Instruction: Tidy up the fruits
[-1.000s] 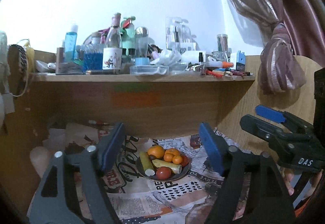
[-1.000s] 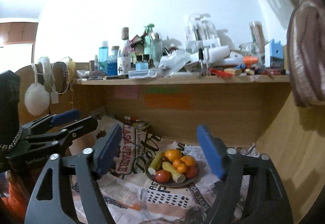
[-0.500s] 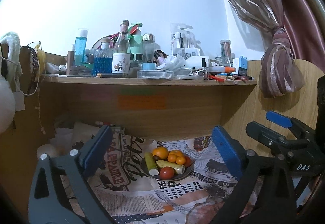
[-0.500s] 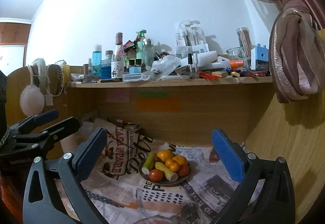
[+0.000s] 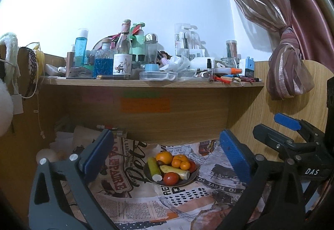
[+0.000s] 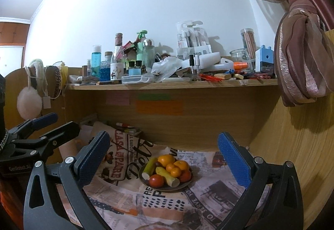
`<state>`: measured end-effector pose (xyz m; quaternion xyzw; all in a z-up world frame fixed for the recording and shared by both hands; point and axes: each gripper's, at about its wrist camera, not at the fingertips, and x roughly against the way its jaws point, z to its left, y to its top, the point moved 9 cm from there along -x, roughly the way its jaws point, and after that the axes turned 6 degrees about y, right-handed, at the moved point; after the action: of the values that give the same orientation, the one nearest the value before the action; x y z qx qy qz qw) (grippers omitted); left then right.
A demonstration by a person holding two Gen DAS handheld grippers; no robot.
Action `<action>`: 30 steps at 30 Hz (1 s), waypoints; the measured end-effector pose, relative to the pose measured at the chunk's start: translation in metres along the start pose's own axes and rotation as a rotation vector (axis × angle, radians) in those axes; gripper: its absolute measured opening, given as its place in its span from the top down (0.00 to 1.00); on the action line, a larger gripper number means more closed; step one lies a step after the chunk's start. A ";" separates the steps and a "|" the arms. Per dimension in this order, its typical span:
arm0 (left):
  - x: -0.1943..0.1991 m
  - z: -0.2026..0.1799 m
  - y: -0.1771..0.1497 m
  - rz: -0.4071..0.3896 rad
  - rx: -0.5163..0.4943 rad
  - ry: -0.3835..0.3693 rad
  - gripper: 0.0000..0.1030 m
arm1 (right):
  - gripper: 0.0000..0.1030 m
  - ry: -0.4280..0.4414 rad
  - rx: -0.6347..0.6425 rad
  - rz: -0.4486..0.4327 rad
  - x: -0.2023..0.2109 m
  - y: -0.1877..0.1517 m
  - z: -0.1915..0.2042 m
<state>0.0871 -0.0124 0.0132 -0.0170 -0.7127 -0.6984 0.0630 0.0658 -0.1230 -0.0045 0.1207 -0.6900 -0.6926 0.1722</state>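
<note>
**Fruit plate waits on the papered desk, both grippers wide apart**

Newspaper [image 5: 129, 169] covers the desk under a cluttered wooden shelf [image 5: 146, 83], and right in the middle of it sits the dark plate [image 5: 187, 181] of fruit. In the left wrist view it lies between the two fingers, just below centre. On it: a big orange [image 5: 164, 157] at the plate's 12 o'clock, smaller oranges [image 5: 181, 162] at 2 o'clock, a red tomato [image 5: 170, 178] at 6 o'clock, a green stalk piece [image 5: 154, 168] at 9 o'clock and a yellow one [image 5: 175, 171] lying across the middle.

The left gripper [image 5: 165, 159] hangs spread wide, nothing between its blue pads, well apart from the plate. The right gripper [image 6: 163, 157] is spread just as wide, empty too, framing the same plate [image 6: 146, 183] from short of it. In the left wrist view it shows at 3 o'clock.

Up on the shelf, a blue-filled bottle [image 5: 103, 63] stands among jars and tubes; a knotted curtain [image 5: 289, 67] hangs at 2 o'clock.
</note>
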 end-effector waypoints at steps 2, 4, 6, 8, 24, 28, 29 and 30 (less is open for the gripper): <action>-0.002 0.000 0.000 0.001 -0.004 -0.005 0.00 | 0.00 -0.001 -0.001 0.000 0.000 0.000 0.000; -0.004 0.000 0.000 0.001 -0.006 -0.008 0.00 | 0.00 -0.005 -0.001 0.002 0.000 0.000 -0.001; -0.004 0.000 0.000 0.002 -0.004 -0.008 0.00 | 0.00 -0.008 -0.003 0.003 0.000 0.000 -0.003; -0.005 0.000 0.000 0.003 -0.002 -0.011 0.00 | 0.00 -0.009 -0.004 0.003 0.000 0.000 -0.004; -0.008 -0.002 -0.004 0.015 0.000 -0.024 0.00 | 0.00 -0.013 -0.019 0.008 0.002 -0.002 -0.012; -0.008 -0.002 -0.004 0.016 0.002 -0.028 0.00 | 0.00 -0.016 -0.016 0.005 0.003 -0.001 -0.010; -0.009 -0.002 -0.004 0.016 0.004 -0.027 0.00 | 0.00 -0.014 -0.015 0.005 0.003 0.000 -0.010; -0.009 -0.002 -0.005 0.019 0.006 -0.027 0.00 | 0.00 -0.013 -0.012 0.004 0.003 0.000 -0.010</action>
<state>0.0960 -0.0134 0.0077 -0.0331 -0.7154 -0.6954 0.0598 0.0670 -0.1337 -0.0041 0.1136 -0.6871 -0.6972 0.1697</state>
